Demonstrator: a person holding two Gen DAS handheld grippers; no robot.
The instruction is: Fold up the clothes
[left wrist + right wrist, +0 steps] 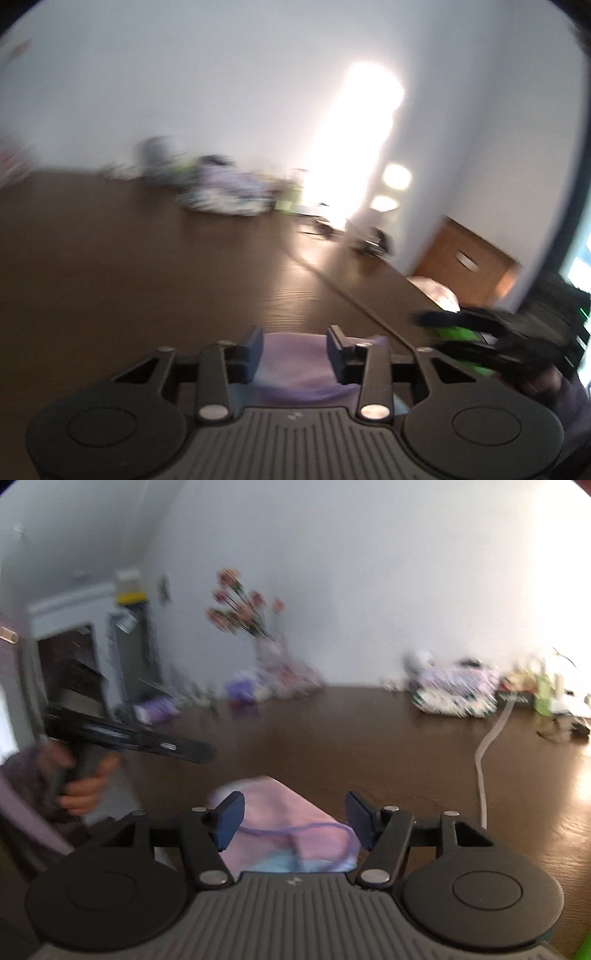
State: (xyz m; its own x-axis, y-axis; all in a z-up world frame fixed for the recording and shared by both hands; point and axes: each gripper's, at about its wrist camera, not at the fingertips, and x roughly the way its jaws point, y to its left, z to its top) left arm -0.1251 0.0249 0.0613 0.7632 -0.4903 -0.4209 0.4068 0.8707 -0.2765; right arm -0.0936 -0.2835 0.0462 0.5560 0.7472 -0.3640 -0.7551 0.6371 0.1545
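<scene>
Lilac cloth, that is what we have under both tools right now: a small folded garment [291,834] in pale purple with a bit of light blue at its near edge, lying on the dark wooden surface [369,746]. From the right wrist view it sits directly below and between the pads of our right gripper [291,821], with one corner running away from us and to the left, so its long axis seems to go diagonally off toward the far left. A darker purple hem line curves across it near the right pad.

Our right jaws stand well apart, and no pad presses the fabric; the cloth lies beneath the gap, not pinched in it.

Over on the left wrist view, same story: the garment [295,365] shows between the blue pads of our left gripper [295,345], jaws parted, a narrower gap than on the right, nothing clamped. Whether the pads brush the cloth we cannot tell through the blur.

The two tools are close neighbours. We see the left gripper from the side in the right view, held in a hand [85,786], just left of the garment. Both sit about equally near it.

We judge the piece folded and let go. A pile of patterned clothes [458,694] waits well away at the far edge, beside a pale cable [482,760]; reaching there looks like the next job.
</scene>
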